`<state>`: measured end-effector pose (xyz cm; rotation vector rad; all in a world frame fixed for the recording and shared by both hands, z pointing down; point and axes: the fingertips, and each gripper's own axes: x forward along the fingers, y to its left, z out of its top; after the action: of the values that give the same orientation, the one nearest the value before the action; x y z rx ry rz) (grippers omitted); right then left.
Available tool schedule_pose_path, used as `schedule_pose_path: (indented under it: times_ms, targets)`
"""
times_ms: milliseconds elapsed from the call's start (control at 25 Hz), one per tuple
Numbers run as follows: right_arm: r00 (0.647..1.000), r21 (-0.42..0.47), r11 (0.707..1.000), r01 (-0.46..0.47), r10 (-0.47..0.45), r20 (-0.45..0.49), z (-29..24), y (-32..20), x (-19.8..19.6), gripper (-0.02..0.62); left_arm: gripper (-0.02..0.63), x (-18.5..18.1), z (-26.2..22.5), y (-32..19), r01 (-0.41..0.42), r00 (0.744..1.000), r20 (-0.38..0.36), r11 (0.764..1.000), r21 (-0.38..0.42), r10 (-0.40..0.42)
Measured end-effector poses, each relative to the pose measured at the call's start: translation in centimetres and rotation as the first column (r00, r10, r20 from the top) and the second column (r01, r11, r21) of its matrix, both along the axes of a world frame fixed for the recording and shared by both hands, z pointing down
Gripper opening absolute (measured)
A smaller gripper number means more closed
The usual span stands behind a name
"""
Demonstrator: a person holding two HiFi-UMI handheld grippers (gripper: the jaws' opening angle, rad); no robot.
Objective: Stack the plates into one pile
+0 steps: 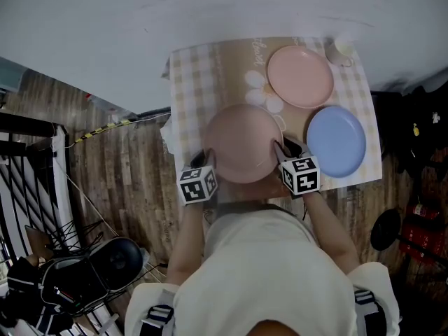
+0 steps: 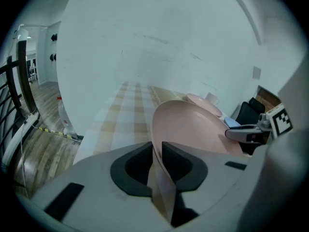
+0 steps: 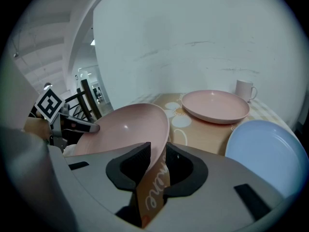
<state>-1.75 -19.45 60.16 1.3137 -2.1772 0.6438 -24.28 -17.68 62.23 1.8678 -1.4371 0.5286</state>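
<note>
Head view: I saw the near pink plate (image 1: pixel 241 142) at the front edge of the checked mat (image 1: pixel 192 82) on the white tabletop (image 1: pixel 105 33). The left gripper (image 1: pixel 204 159) was at its left rim and the right gripper (image 1: pixel 280 150) at its right rim.
Left fingers: In the left gripper view, the dark fingers (image 2: pixel 176 161) were pinching the plate's thin rim.
Right fingers: In the right gripper view, they pinched the opposite rim in the same way. Tan, lettered mat showed in the gap below the rim, and I could not tell whether it was caught.
Plate height: I could not tell whether the plate had left the mat.
Other plates: The far pink plate (image 1: pixel 299 75) and the blue plate (image 1: pixel 336 140) lay flat on the mat, just beside each other, to the right of the held plate. A white mug (image 1: pixel 341 50) stood at the far right corner.
Step in hand: I judged it to be a two-sided lift of the near plate towards one of the others.
Doing it well: Both hands should rise together and level so the rim does not twist out. I would watch that the mat stays down, clear the blue plate's edge, and lower the plate centred.
Shapes: All three plates were round and shallow with a raised lip, and the held one looked the largest.
Surfaces: The plates looked smooth and hard, so probably slippery. The finger pads looked ribbed and rubbery. The mat looked thin and flexible, with checks and a flower print.
</note>
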Motion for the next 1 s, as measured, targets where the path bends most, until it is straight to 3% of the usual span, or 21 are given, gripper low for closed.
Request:
schedule_pose_path:
  times_ms: [560, 1000]
  targets:
    - [0.999, 0.074, 0.997, -0.034, 0.032, 0.019, -2.9, 3.6, 1.6, 0.084, 0.054, 1.5, -2.2, 3.2, -0.004, 1.0, -0.003, 0.999, 0.05, 0.004]
    - [0.994, 0.133, 0.985, -0.111, 0.108, 0.034, -5.0, 7.5, 4.5, 0.08, 0.052, 4.3, -4.6, 5.6, -0.062, 0.998, -0.008, 0.992, 0.106, 0.064]
